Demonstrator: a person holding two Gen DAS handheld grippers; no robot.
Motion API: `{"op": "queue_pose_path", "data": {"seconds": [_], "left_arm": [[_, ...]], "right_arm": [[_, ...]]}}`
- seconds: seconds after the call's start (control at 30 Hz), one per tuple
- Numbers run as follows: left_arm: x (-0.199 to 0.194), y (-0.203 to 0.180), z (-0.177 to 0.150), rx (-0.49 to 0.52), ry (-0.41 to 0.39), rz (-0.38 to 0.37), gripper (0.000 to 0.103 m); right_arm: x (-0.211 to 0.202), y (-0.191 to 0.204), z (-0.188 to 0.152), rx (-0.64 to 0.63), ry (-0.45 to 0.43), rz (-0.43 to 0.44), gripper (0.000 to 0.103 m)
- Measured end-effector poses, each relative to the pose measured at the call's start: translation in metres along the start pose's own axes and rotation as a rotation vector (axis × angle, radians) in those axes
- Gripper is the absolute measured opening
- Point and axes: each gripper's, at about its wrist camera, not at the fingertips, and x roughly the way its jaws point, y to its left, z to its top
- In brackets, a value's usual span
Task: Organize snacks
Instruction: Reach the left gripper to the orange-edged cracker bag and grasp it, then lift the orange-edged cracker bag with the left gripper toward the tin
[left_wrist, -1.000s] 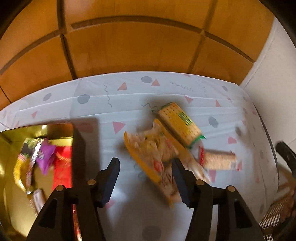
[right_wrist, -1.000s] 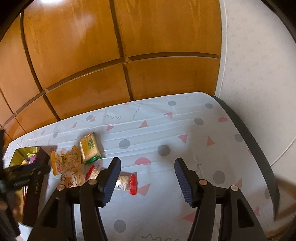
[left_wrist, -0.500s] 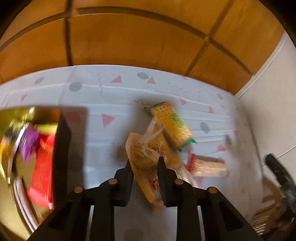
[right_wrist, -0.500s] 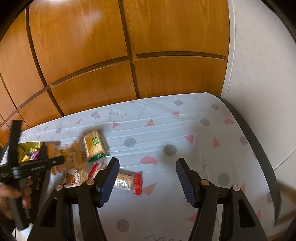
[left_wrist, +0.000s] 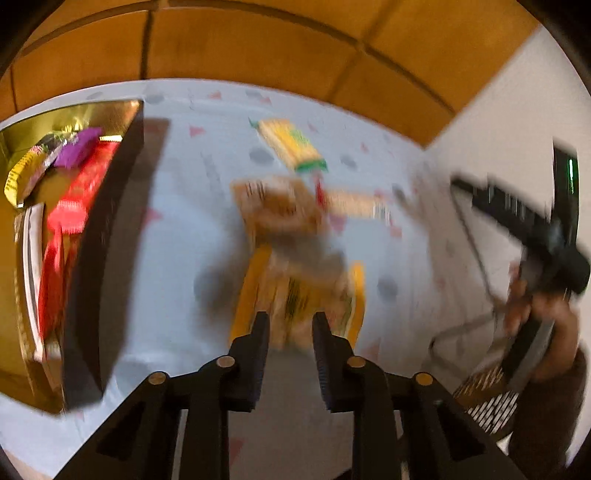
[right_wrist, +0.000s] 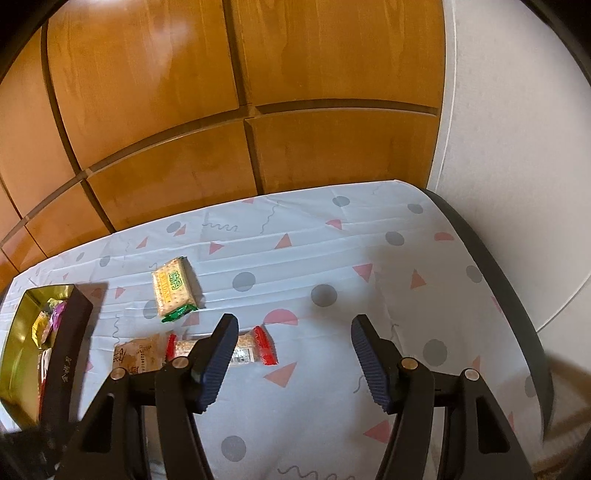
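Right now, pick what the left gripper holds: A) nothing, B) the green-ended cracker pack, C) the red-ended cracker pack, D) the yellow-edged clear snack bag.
D: the left gripper is shut on the yellow-edged clear snack bag, lifted off the table.

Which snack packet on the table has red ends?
The cracker packet lying crosswise, partly hidden by the right hand-held gripper finger. The green-ended cracker packet lies farther back; the brown packet sits to its left.
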Motion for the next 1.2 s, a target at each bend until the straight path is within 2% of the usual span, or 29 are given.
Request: {"op": "queue_pose_path", "data": {"seconds": [0.1, 0.17, 0.23, 0.27, 0.3, 0.33, 0.47, 0.5, 0.57, 0.67, 0.73, 0.87, 1.03, 1.1, 1.2], "left_arm": [[-0.006, -0.008, -0.016, 0.06, 0.008, 0.02, 0.039], [-0.013, -0.014, -0.02, 0.135, -0.008, 0.044, 0.043], [-0.017, -0.019, -0.021, 0.223, -0.028, 0.081, 0.054], [-0.018, -0.024, -0.02, 0.276, -0.033, 0.101, 0.055], [-0.016, -0.028, -0.018, 0.329, -0.01, 0.111, 0.057], [-0.013, -0.027, -0.015, 0.333, 0.021, 0.098, 0.057], [-0.007, -0.02, -0.017, 0.233, 0.104, -0.023, 0.055], [-0.005, -0.022, -0.02, 0.207, 0.123, -0.089, 0.055], [-0.003, -0.027, -0.027, 0.187, 0.137, -0.16, 0.055], [0.006, -0.033, -0.027, 0.168, 0.146, -0.182, 0.058], [0.016, -0.035, -0.022, 0.138, 0.162, -0.187, 0.065], [0.032, -0.017, -0.012, 0.035, 0.171, -0.181, 0.066], [0.026, 0.021, 0.022, -0.061, 0.072, -0.082, 0.067], [0.015, 0.028, 0.033, -0.081, 0.016, -0.004, 0.067], [0.003, 0.029, 0.035, -0.114, 0.013, -0.013, 0.067]], "right_arm": [[-0.001, 0.0, 0.0, 0.0, -0.003, -0.009, 0.064], [-0.001, -0.001, -0.001, 0.007, -0.001, -0.01, 0.064], [-0.002, -0.002, -0.001, 0.017, 0.001, -0.006, 0.064], [-0.002, -0.002, -0.001, 0.018, 0.001, -0.005, 0.064], [-0.002, -0.002, -0.002, 0.019, 0.0, -0.002, 0.065], [-0.003, -0.002, -0.002, 0.019, -0.001, -0.001, 0.065], [-0.003, -0.003, -0.002, 0.026, -0.003, -0.001, 0.067], [-0.002, -0.004, -0.002, 0.029, 0.0, 0.002, 0.067], [-0.001, -0.004, -0.002, 0.031, 0.001, 0.005, 0.067], [-0.001, -0.003, -0.002, 0.026, 0.002, 0.006, 0.067], [-0.001, -0.003, -0.002, 0.024, 0.003, 0.009, 0.067], [-0.003, -0.004, -0.002, 0.032, -0.001, 0.012, 0.068], [-0.001, -0.003, -0.002, 0.028, 0.004, 0.019, 0.068], [-0.001, 0.0, -0.002, 0.02, 0.002, 0.018, 0.068], [-0.002, 0.0, -0.002, 0.02, 0.003, 0.022, 0.068]]}}
